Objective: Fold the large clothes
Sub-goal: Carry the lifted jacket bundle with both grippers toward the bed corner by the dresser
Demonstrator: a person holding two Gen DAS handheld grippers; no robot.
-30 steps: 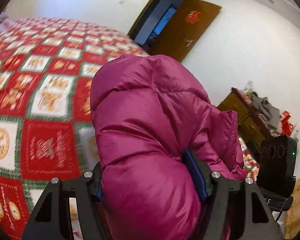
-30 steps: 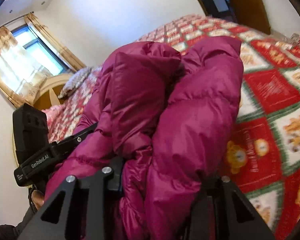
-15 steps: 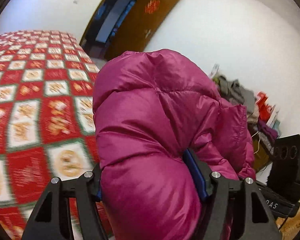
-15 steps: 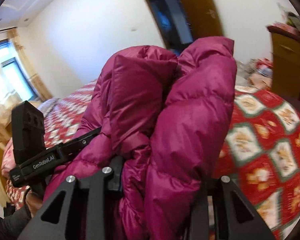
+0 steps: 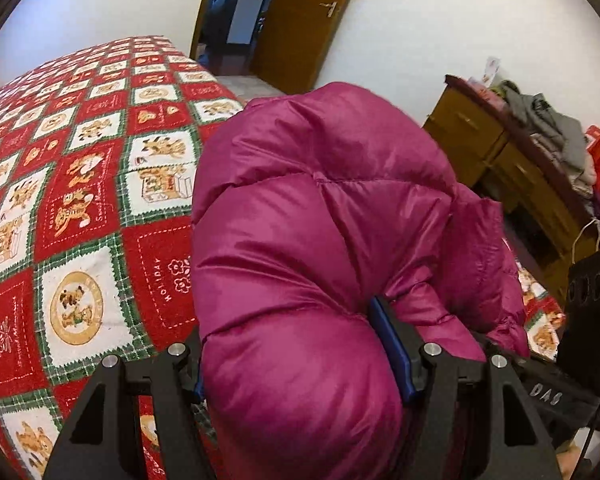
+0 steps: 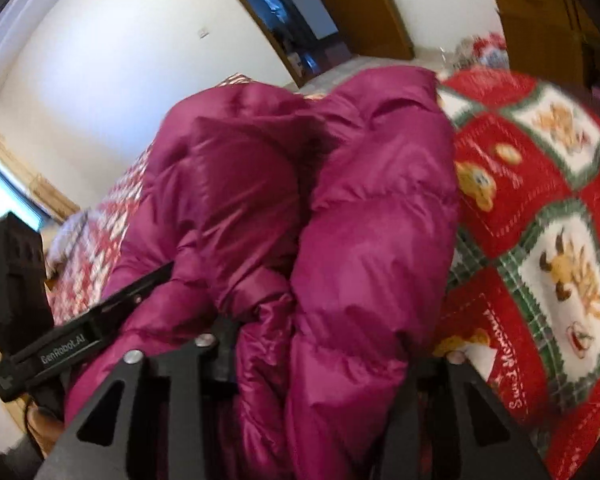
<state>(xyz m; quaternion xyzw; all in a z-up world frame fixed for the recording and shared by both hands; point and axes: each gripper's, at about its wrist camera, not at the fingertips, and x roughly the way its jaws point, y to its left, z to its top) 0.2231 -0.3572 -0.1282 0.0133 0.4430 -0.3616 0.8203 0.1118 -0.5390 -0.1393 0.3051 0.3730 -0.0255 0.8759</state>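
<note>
A magenta puffy down jacket (image 5: 316, 240) is bunched up and held above the bed between both grippers. My left gripper (image 5: 300, 364) is shut on a thick fold of the jacket, which bulges out between its blue-padded fingers (image 5: 392, 356). My right gripper (image 6: 324, 356) is shut on another bunch of the same jacket (image 6: 340, 220); its fingertips are buried in the fabric. The right gripper's body shows at the right edge of the left wrist view (image 5: 584, 320), and the left gripper's body at the left of the right wrist view (image 6: 60, 344).
A bed with a red, white and green patchwork quilt (image 5: 72, 184) lies below and to the left. A wooden dresser (image 5: 512, 168) piled with clothes stands at the right. An open wooden door (image 5: 296, 20) is in the far white wall.
Both grippers have swung round with the jacket still gripped: the views have turned from the bed towards the door and dresser, and have dropped closer to the quilt.
</note>
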